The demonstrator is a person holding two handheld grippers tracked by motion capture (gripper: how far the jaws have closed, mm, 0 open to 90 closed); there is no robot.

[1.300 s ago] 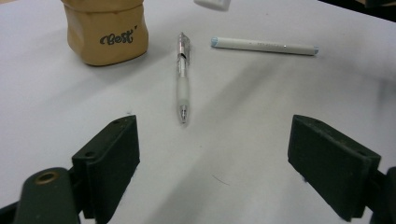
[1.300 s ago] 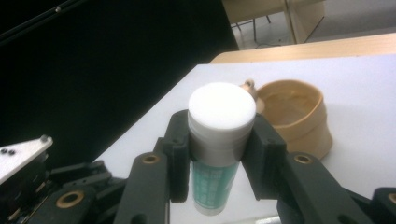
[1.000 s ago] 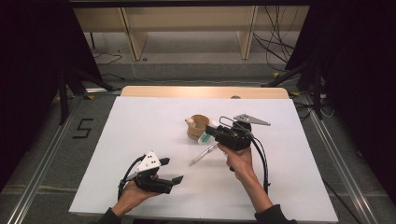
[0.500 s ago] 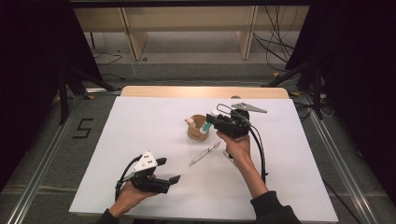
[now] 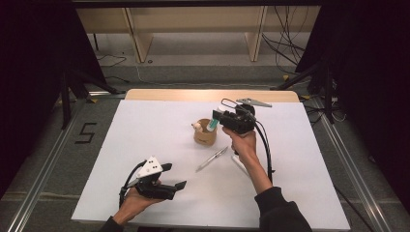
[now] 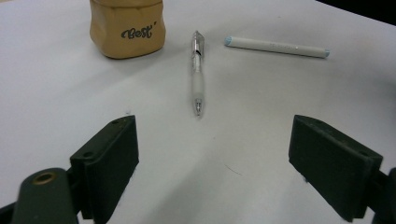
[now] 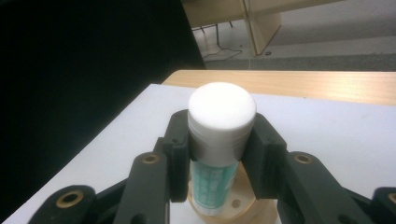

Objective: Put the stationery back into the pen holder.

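My right gripper (image 5: 216, 119) is shut on a tube (image 5: 213, 123) with a white cap and a teal label, held upright. In the right gripper view both pads press on the tube (image 7: 219, 126) just under its cap. Its lower end is right over the mouth of a tan cup (image 5: 205, 135), whose rim (image 7: 245, 209) lies beneath the jaws. My left gripper (image 5: 174, 176) rests low at the table's near left, open, nothing between its jaws (image 6: 215, 140). It faces the cup (image 6: 127, 28), which is marked "Best".
A clear pen (image 5: 212, 158) lies on the white table (image 5: 145, 125) near the cup, and a white marker (image 6: 275, 46) lies to its right. A small pale thing (image 5: 196, 126) sticks out at the cup's left side. A wooden strip (image 5: 164, 94) edges the far side.
My right gripper has carried the tube away from the person and a little upward, from beside the pen to over the cup. The left gripper has stayed put.
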